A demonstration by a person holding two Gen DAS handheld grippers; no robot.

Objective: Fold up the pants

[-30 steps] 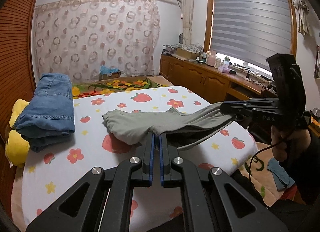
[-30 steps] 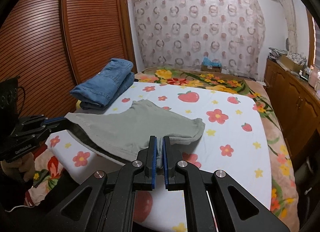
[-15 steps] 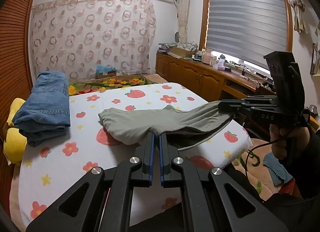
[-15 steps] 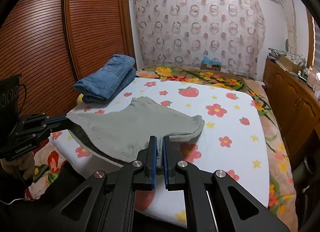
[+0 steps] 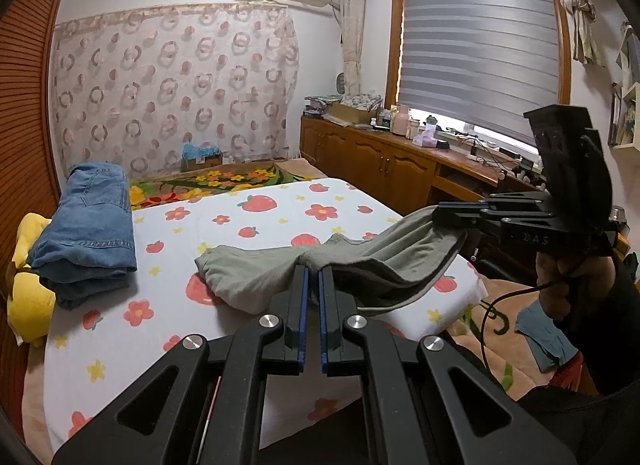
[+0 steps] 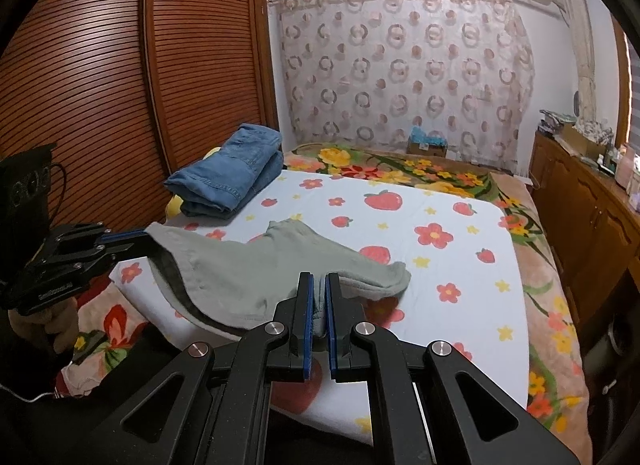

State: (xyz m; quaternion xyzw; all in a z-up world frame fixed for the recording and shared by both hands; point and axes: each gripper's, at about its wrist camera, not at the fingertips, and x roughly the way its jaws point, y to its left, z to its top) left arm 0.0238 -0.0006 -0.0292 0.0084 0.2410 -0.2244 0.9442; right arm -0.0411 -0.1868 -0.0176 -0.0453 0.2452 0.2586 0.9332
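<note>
Pants [image 5: 256, 277] stretched above bed, left gripper [image 5: 313, 273], right gripper [image 6: 318, 285], both clamped

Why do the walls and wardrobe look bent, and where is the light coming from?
Left wrist view: a fisheye lens bows the window frame, corners go black, and daylight glares under the blind. Right wrist view: the wardrobe curves likewise; soft, even light, and the grey pants stay sharp.

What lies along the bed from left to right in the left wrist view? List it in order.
Yellow pillow → folded jeans → grey pants, pinched by the left gripper → right gripper clamping the pants' far end.
</note>
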